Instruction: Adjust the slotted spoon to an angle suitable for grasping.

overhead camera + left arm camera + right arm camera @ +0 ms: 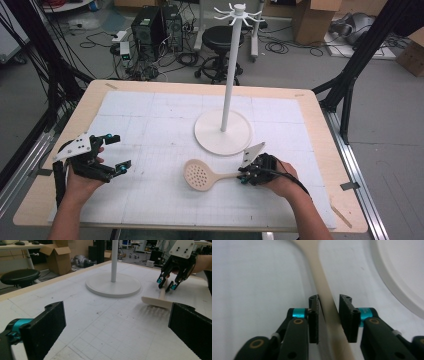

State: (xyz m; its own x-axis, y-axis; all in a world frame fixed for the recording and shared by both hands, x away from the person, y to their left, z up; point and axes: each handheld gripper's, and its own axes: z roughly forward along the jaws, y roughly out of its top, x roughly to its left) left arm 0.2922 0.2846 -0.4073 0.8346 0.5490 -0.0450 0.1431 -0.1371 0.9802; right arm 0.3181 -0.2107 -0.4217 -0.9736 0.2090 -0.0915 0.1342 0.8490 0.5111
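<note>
Your right gripper [243, 176] straddles the slotted spoon's [201, 175] handle, unclenched; your left gripper [118, 153] gapes over the white-matted surface [150, 115].

A black stool [221, 37] and cardboard boxes [314, 19] (beside tangled cables) stand beyond the table [310, 102].

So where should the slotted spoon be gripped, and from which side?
Grip the slotted spoon on its narrow handle, coming from above at the end away from the bowl. It lies flat; the handle fits between the jaws, as the right gripper shows, straddling it.
</note>
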